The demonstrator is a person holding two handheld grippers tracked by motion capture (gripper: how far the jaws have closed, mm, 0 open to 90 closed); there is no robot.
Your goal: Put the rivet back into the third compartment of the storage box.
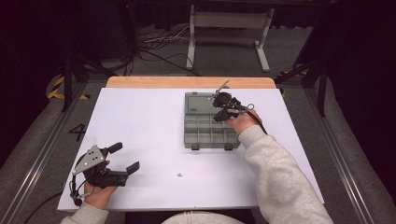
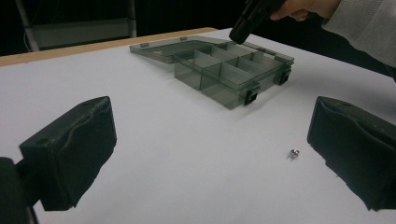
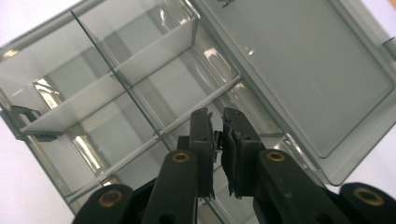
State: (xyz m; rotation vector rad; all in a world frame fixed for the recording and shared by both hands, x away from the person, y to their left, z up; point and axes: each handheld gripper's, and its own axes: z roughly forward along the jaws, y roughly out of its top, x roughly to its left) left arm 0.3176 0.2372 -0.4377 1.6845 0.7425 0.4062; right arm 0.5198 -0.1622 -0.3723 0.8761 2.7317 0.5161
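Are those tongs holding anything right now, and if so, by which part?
The right tongs, over the open grey plastic compartment box, pinch something small and thin between their pads; what it is and which part cannot be told. The left tongs are open, holding nothing.

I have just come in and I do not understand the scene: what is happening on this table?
A person works with two hand-held grippers at a white table. The right gripper hangs over the open grey compartment box, jaws nearly closed on something small and thin that is hard to identify. The left gripper rests open near the front edge, and a small metal piece lies loose on the table.
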